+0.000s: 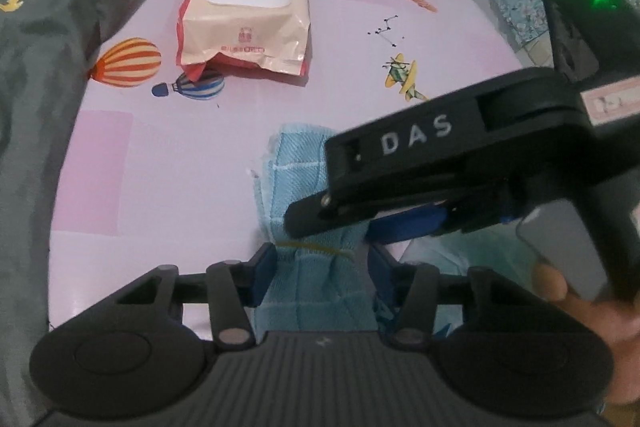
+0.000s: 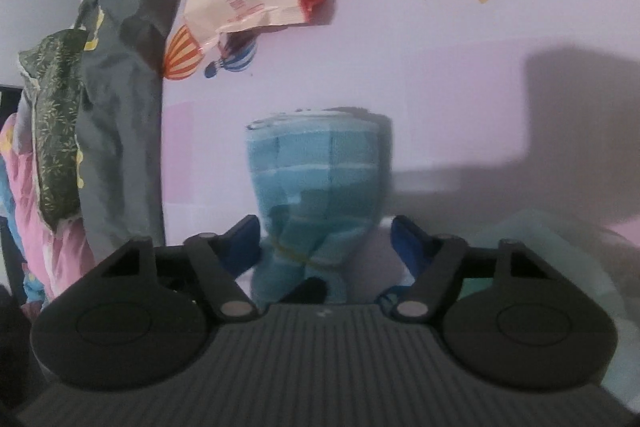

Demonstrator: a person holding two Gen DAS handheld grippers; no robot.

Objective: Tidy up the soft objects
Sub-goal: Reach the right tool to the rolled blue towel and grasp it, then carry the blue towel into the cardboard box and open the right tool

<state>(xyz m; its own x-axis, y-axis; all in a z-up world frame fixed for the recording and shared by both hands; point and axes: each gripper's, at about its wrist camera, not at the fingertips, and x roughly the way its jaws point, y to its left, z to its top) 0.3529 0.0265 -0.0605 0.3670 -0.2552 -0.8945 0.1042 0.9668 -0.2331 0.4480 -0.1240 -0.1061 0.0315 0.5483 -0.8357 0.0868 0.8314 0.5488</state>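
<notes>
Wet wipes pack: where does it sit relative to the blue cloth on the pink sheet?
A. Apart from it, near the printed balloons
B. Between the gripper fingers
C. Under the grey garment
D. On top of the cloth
A: the wet wipes pack lies apart from the blue cloth, its near end over the printed balloons.

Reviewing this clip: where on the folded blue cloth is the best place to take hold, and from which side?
Probably at the bunched near end of the blue cloth, where a thin yellow band cinches it narrow. Come from above and the near side, as the left gripper does, one pad on each flank. The far end fans out wide and flat on the pink sheet, so it is harder to span.
</notes>
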